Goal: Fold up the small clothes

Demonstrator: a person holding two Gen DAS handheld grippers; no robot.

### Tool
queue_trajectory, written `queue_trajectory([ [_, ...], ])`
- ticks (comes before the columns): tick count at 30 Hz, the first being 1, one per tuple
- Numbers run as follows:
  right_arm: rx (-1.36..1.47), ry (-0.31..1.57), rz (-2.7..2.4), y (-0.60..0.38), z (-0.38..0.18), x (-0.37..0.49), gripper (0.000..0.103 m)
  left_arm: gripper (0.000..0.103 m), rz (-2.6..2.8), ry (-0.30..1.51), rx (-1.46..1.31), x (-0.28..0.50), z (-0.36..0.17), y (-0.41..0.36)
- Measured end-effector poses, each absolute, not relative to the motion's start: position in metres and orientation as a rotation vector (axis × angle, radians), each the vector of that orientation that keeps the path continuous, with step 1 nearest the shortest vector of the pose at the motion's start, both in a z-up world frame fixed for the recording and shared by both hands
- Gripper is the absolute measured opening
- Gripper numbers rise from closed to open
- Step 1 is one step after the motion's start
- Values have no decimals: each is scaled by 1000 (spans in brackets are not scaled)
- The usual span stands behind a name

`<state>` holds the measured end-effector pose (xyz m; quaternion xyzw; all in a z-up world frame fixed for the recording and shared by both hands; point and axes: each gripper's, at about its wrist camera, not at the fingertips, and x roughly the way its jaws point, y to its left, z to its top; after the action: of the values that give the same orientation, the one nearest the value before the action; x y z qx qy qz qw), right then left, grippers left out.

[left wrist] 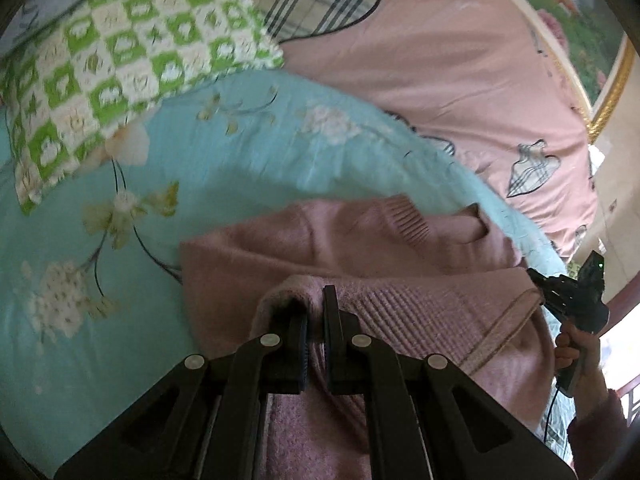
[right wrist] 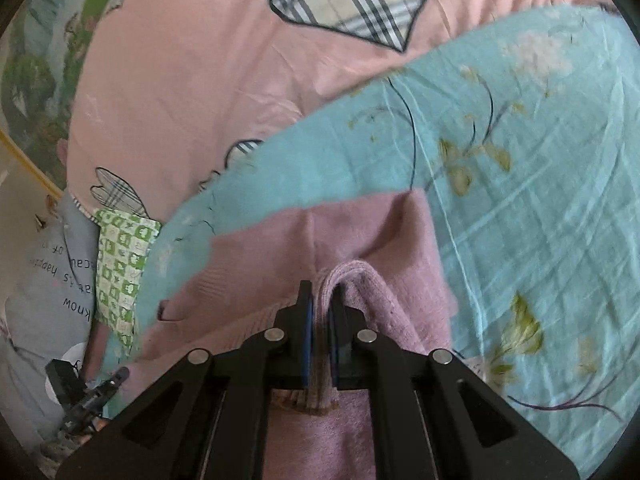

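Pink knit sweater (left wrist: 400,312) on the blue floral bed sheet (left wrist: 224,160), one edge clamped in left tongs (left wrist: 316,312) and right tongs (right wrist: 320,304): carry level, lay corners flush.

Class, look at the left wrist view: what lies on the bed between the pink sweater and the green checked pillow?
In the left wrist view, only the turquoise floral sheet lies between the pink sweater and the green checked pillow; no other object sits there.
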<state>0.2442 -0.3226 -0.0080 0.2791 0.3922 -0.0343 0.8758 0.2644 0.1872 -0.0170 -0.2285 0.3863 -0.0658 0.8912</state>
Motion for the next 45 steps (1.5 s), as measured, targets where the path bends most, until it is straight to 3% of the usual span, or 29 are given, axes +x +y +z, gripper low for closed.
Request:
queue_trajectory([
  [6, 616, 821, -80, -329, -13, 241, 12, 8, -128, 842, -498, 264, -22, 189],
  [11, 634, 715, -107, -336, 20, 211, 53, 11, -134, 786, -472, 226, 13, 184],
  [14, 595, 651, -29, -326, 49, 183, 54, 13, -238, 771, -429, 198, 32, 154],
  [17, 488, 718, 159, -284, 57, 173, 52, 19, -392, 793, -387, 183, 36, 110],
  [22, 156, 991, 437, -194, 28, 175, 52, 21, -475, 923, -165, 203, 16, 35],
  [28, 5, 1130, 339, -195, -8, 219, 47, 17, -431, 1016, -134, 252, 1, 45],
  [34, 74, 1047, 134, -236, -9, 263, 42, 15, -261, 1015, -99, 301, 3, 82],
  [37, 264, 933, 72, -262, -2, 277, 42, 17, -151, 990, -102, 325, 6, 103],
  [41, 489, 753, -57, -297, 14, 273, 44, 19, -48, 956, -273, 341, 15, 145],
  [45, 502, 715, -44, -293, 28, 260, 44, 21, -16, 937, -348, 329, 18, 172],
])
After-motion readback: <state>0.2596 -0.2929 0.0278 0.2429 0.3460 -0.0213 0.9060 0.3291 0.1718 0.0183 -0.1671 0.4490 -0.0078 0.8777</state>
